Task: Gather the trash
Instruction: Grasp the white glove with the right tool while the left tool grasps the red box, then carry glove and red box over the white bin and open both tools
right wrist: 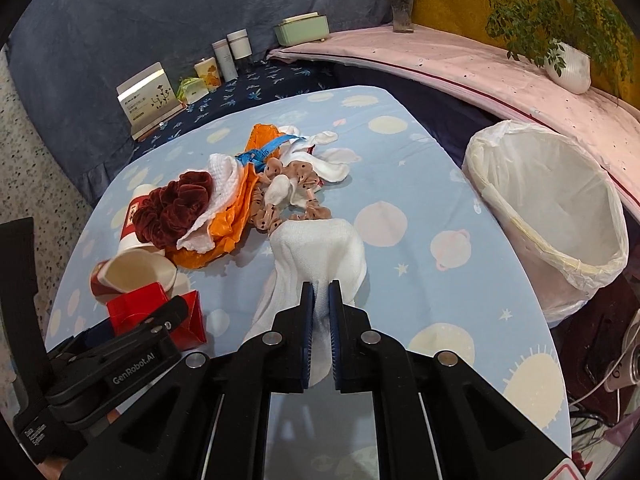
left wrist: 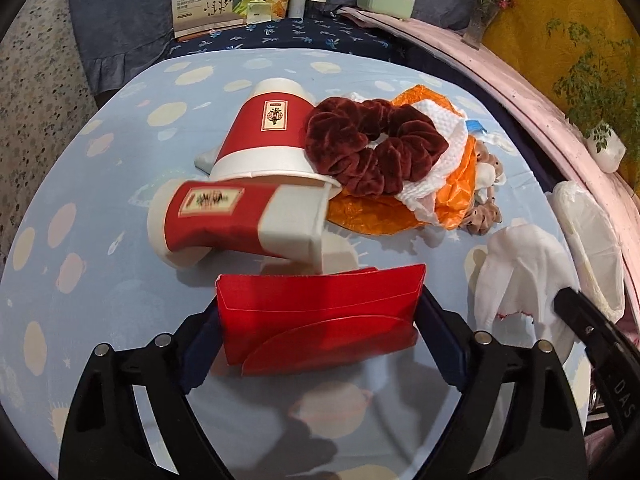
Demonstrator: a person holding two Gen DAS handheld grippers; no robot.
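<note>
**A:** Looking left to right: left gripper (left wrist: 320, 316) is clamped across a flattened red carton (left wrist: 318, 312), lifted a bit off the table (right wrist: 420, 208). Two paper cups (left wrist: 240, 224) lie at about 11 o'clock from it, right beside the carton's edge.

**B:** And the right gripper (right wrist: 321, 304)?

**A:** Pinched tight on a white tissue (right wrist: 320, 252), which droops onto the cloth. The lined bin (right wrist: 548, 208) sits at 2 o'clock from it, off the table edge.

**B:** What could go wrong?

**A:** My guess: the tissue's loose tail could snag the beige scrunchie (right wrist: 296, 184) touching it and drag that in too. Carton's held edge-on, so it could buckle and slip.
</note>
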